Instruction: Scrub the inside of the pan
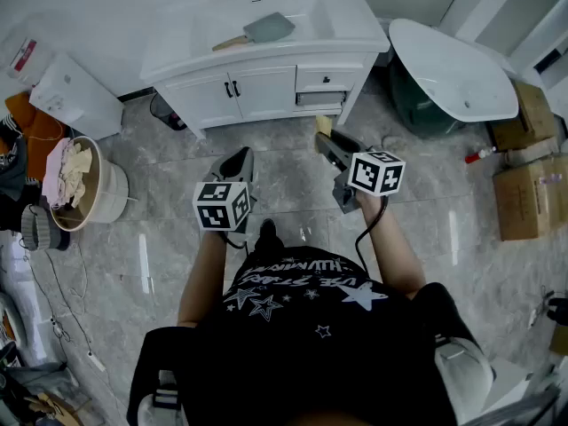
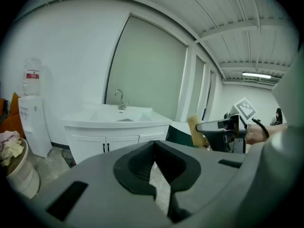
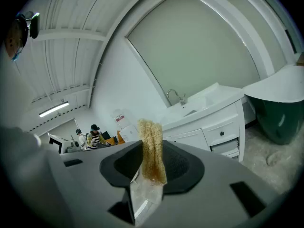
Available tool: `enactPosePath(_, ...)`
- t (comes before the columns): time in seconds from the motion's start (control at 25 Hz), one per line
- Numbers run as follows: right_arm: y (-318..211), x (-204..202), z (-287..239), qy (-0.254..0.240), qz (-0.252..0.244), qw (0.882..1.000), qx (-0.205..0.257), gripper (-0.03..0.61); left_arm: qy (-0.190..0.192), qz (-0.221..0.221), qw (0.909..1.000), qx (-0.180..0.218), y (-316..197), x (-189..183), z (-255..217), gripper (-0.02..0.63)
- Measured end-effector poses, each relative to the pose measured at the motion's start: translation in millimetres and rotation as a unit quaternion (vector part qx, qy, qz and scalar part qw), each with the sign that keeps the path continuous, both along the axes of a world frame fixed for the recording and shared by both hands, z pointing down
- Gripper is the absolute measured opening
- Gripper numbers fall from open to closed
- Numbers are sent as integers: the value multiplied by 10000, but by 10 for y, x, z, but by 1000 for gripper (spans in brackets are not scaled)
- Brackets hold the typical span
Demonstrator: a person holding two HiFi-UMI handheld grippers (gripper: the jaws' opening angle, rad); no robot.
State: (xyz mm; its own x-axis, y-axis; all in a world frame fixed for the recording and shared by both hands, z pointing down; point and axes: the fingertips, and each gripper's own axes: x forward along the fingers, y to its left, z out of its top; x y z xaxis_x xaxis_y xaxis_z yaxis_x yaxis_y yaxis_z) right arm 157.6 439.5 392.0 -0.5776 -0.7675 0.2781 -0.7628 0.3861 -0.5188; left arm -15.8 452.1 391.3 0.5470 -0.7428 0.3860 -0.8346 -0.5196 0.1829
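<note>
Standing back from the sink (image 1: 355,41), the person held 2 grippers well short of the pan (image 1: 269,27). It lay in the basin straight ahead, long axis slanting, with its wooden handle (image 1: 229,43) toward the view's left. The left gripper (image 1: 238,160) had its jaws pressed together on nothing. The right gripper (image 1: 327,145) was clamped on a yellow sponge (image 3: 152,148). The handle lay nearer the left gripper, which would probably steady it while the sponge went in.

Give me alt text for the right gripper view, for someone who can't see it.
The right claw pinches a yellow scrubbing sponge that sticks upward. Behind it stand a white sink cabinet with a tap and a dark green bathtub.
</note>
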Motion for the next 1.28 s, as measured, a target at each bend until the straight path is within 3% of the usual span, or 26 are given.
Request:
enactPosePath(0.92,33,-286,240,40,-127,9995,-295,127,-11,-171,9990,-401,164,-337,233,9)
enactPosePath(1.28,-380,-473,236,-172,34,9997,-182,144,-117,167,9989,-423,-330,-498,361,9)
